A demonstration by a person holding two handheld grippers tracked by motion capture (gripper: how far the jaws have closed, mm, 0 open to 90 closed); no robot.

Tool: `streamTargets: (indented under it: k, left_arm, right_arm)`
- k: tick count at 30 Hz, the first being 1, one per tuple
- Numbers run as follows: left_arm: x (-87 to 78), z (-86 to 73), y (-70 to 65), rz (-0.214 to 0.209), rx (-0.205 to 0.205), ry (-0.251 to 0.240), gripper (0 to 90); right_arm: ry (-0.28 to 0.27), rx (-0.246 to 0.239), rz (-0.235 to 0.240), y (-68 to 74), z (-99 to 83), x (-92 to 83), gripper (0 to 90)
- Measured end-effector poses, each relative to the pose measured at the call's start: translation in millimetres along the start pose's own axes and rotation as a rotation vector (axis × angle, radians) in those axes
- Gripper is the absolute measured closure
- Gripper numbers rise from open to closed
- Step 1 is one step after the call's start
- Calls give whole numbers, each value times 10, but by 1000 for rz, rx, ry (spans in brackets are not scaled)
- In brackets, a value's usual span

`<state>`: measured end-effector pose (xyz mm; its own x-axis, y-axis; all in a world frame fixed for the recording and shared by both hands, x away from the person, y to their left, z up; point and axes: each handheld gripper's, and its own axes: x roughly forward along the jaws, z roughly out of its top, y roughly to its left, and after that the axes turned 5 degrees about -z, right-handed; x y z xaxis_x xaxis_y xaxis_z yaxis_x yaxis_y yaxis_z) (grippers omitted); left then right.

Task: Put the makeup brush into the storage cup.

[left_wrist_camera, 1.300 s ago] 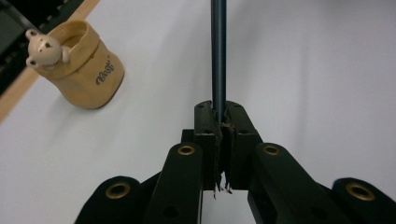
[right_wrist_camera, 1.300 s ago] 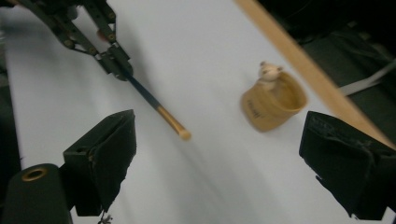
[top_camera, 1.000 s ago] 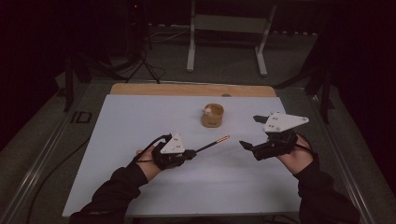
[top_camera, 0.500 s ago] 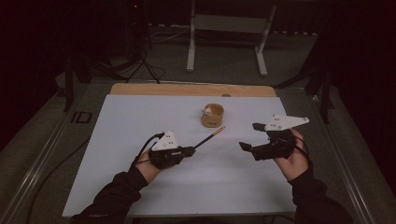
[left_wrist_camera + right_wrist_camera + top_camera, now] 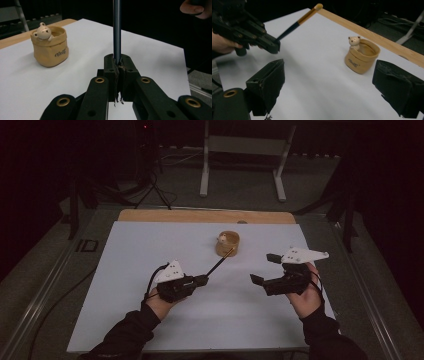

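Two hand-held grippers hover over a white table [image 5: 150,330]. The left gripper [image 5: 201,280] is clamped on the dark end of a slim pen [image 5: 220,264], whose long axis slants far and right, its gold tip just beside a tan bear-faced pot [image 5: 228,243]. The right gripper [image 5: 265,269], jaws spread wide and empty, hovers right of the pot, farther from it than the pen tip.

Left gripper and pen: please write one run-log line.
left gripper: shut on pen | right gripper: open | bear pot: upright on table

A white table [image 5: 150,250] bears a bear pot [image 5: 227,243].
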<state>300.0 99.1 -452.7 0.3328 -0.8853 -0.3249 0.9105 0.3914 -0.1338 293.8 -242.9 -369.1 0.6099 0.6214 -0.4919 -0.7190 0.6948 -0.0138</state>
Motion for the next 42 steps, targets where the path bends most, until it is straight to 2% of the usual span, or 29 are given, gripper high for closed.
streamTargets:
  k: [7, 12, 15, 24, 27, 32, 42]
  left_arm:
    - [-8, -88, -28, 47, 23, -31, 866]
    - [-12, -169, 1, 58, -20, -57, 866]
    - [-18, -185, 19, 61, -36, -64, 866]
    - [43, -226, -29, 85, 19, -34, 867]
    - [38, -227, -42, 106, 42, -34, 866]
    - [34, -229, -35, 116, 46, -35, 867]
    - [35, -237, -26, 118, 35, -47, 866]
  right_arm:
    - [-21, 16, 13, 47, -12, 21, 107]
    - [-6, 24, 19, 96, -32, 73, 103]
    - [-19, 45, 19, 136, -26, 103, 104]
    - [-45, 46, 30, 233, -39, 156, 104]
    - [-46, 48, 33, 285, -57, 202, 103]
    - [-50, 59, 21, 299, -52, 221, 104]
    - [-66, 74, 35, 323, 74, 245, 104]
